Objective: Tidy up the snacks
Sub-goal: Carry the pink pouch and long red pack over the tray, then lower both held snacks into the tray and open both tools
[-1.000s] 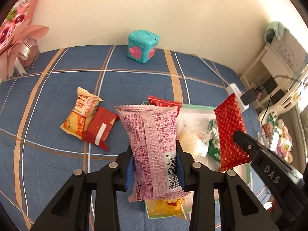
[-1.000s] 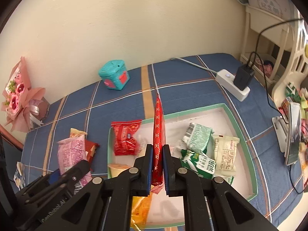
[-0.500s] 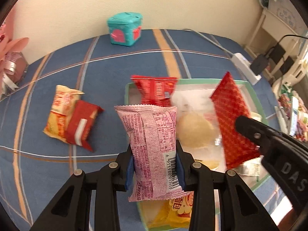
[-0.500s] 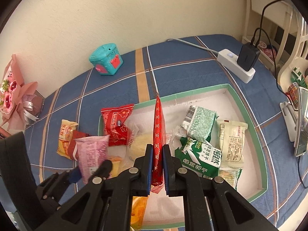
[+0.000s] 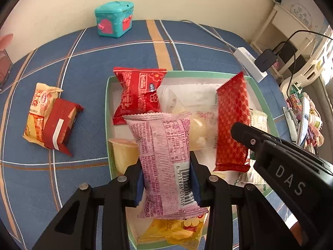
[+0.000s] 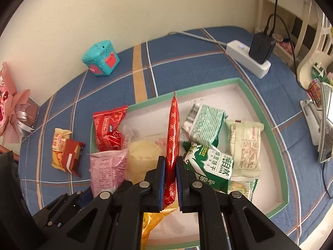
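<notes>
Right now my left gripper (image 5: 166, 179) is clamped on the pink pack (image 5: 164, 158), pads pressing its two long sides near the barcode end, so the pack stands up ahead of the fingers and I can drop it flat. It hangs over the near-left part of the tray (image 5: 264, 102), above a yellow pack (image 5: 172, 231) and beside a pale cup (image 5: 122, 154). My right gripper (image 6: 171, 179) is squeezed nearly shut on the red pack (image 6: 173, 137), gripped across its thin faces, so from its own camera I see it edge-on, while the left camera shows its patterned face. It hangs over the middle of the tray, above a clear-wrapped bun (image 6: 143, 156)

I carry one snack in each gripper, I judge, so that both can go into the tray in one trip. Both grippers point steeply down, which suits a release from above. The tray already holds a bright red bag (image 6: 108, 129) leaning on its left rim, green packs (image 6: 206, 125) and a cream pack (image 6: 245, 145) on the right. Free floor shows toward the far right corner

Outside the tray, two snacks (image 5: 50, 120) lie together on the blue checked tabletop (image 5: 87, 66), well left of it; those look like the next to fetch. A teal box (image 5: 114, 18) sits by the wall, a power strip (image 6: 247, 60) off the tray's far right corner
</notes>
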